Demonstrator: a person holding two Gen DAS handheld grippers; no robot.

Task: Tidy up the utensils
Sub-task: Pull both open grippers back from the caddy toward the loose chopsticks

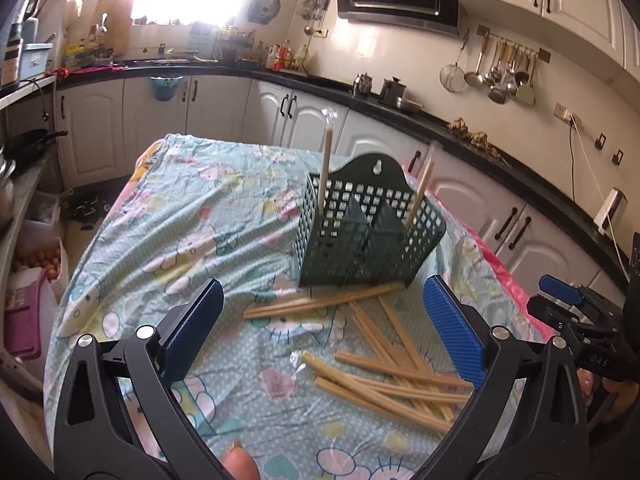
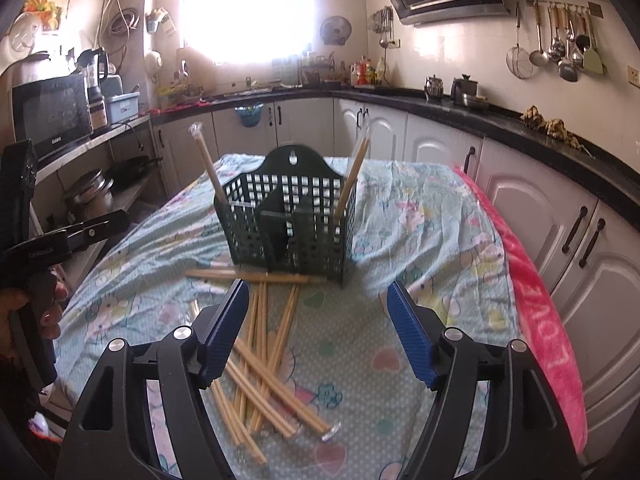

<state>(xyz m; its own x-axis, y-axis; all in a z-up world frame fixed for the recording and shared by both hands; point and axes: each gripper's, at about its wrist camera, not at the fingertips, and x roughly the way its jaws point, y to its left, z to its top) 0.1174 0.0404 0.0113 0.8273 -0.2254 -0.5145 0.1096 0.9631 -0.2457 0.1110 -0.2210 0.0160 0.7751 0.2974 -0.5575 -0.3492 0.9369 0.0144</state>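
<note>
I have both tools hanging over the table with nothing in either. The left gripper (image 1: 320,332) has its blue pads spread wide, and the right gripper (image 2: 316,332) is spread too, its jaws empty. In the right wrist view the left tool shows at the 9 o'clock edge, held in a hand (image 2: 24,312).

The green basket (image 1: 360,236) stands upright on the patterned cloth (image 1: 180,232), at about 12 o'clock from both sets of jaws. Two wrapped chopstick pairs already stand in it: one (image 1: 324,168) in the left compartment, nearly vertical, and one (image 1: 420,192) leaning out at the right side. The loose chopsticks (image 1: 392,376) lie crossed in a heap just short of the basket, from 1 to 5 o'clock between my left pads and under the left pad of the right tool — some touch the basket's foot.

My worries: the sticks overlap, so pinching one pair may drag or flip its neighbours, perhaps off the table edge. The clear wrappers look slippery, and a pair gripped near one end could swing and slide out. The basket looks light — nudging it with a stick tip or a pad could tip it and spill what is already in. The wrinkled cloth could also snag under a low pad and pull everything askew.
</note>
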